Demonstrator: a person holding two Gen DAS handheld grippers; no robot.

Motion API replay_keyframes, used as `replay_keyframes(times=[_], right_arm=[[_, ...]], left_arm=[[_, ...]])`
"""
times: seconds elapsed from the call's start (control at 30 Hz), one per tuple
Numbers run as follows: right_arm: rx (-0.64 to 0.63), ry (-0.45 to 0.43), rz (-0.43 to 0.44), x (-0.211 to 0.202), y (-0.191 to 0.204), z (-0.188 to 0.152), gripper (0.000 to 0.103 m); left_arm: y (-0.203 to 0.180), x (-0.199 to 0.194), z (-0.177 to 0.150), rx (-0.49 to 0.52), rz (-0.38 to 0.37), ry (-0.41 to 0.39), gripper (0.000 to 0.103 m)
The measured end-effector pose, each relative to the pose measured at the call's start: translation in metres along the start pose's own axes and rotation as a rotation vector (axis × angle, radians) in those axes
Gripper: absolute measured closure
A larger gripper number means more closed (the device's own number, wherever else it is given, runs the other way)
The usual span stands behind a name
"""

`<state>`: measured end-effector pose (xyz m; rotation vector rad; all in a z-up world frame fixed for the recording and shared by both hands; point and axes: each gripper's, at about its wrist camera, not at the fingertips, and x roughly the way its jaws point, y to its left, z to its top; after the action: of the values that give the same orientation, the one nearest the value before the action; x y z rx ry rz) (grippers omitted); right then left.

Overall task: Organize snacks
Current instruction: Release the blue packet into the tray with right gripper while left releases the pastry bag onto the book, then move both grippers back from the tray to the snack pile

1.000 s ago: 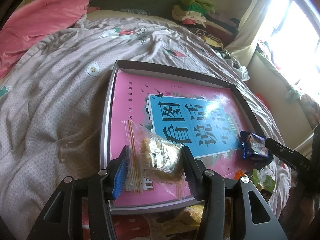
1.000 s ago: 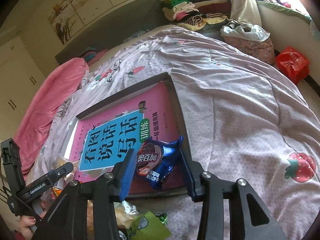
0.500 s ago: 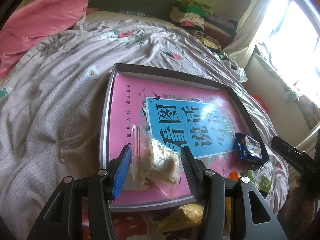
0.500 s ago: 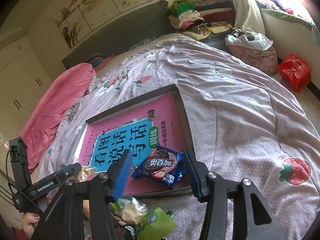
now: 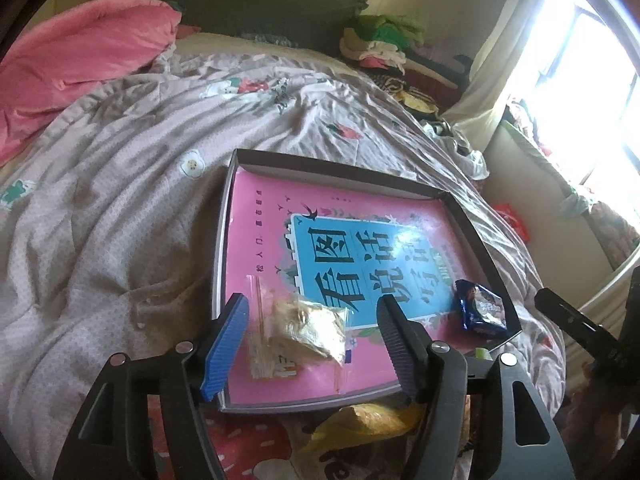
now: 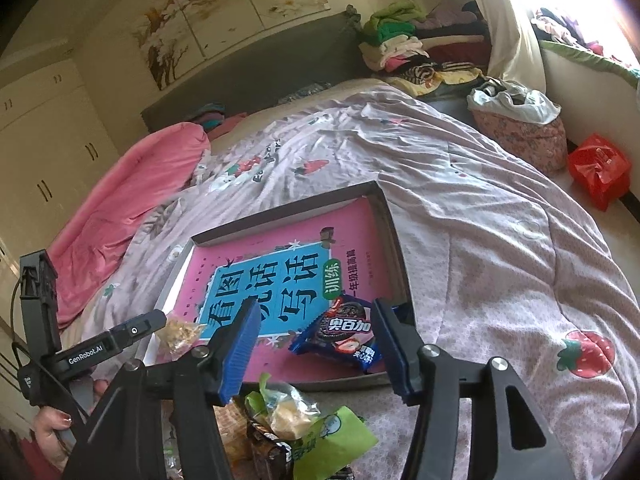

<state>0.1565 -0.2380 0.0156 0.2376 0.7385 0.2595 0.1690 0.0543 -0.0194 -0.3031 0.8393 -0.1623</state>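
A shallow dark-rimmed box (image 5: 224, 240) lined with a pink and blue book cover lies on the bed; it also shows in the right wrist view (image 6: 394, 240). A clear bag of pale snacks (image 5: 304, 328) lies in its near left corner, between the jaws of my open left gripper (image 5: 312, 332), which do not touch it. A blue cookie packet (image 6: 340, 334) lies in the near right corner, also seen from the left (image 5: 482, 314). My right gripper (image 6: 316, 344) is open around it, apart from it.
Several loose snack packs (image 6: 296, 428) lie on the quilt in front of the box, among them a yellow one (image 5: 368, 424). A pink duvet (image 5: 80, 60) lies far left. Folded clothes (image 6: 396, 48) are stacked at the headboard. A red bag (image 6: 600, 166) sits on the floor.
Both grippers have opened, let go of their snacks and drawn back. The clear bag and the blue packet now lie in the box.
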Motion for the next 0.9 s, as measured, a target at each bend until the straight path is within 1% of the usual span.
replay_keyframes(times=[0.1, 0.13, 0.2, 0.53, 0.63, 0.9], right_arm=[[-0.001, 0.002, 0.002, 0.0, 0.001, 0.0, 0.045], [-0.002, 0.0, 0.002, -0.001, 0.001, 0.0, 0.045], [-0.005, -0.004, 0.005, -0.002, 0.002, 0.0, 0.045], [-0.034, -0.012, 0.011, -0.01, 0.01, -0.005, 0.045], [-0.04, -0.014, 0.013, -0.013, 0.013, -0.006, 0.044], [-0.05, -0.025, 0.022, -0.021, 0.017, -0.009, 0.04]], left_arm=[[0.001, -0.005, 0.001, -0.008, 0.007, -0.012, 0.034], [0.001, -0.008, 0.001, -0.008, 0.007, -0.017, 0.028], [0.001, -0.011, 0.002, -0.009, 0.007, -0.026, 0.025], [-0.002, -0.028, 0.0, -0.007, -0.004, -0.043, 0.024], [-0.004, -0.033, -0.002, 0.01, -0.004, -0.048, 0.024], [-0.008, -0.044, -0.007, 0.007, -0.025, -0.053, 0.024]])
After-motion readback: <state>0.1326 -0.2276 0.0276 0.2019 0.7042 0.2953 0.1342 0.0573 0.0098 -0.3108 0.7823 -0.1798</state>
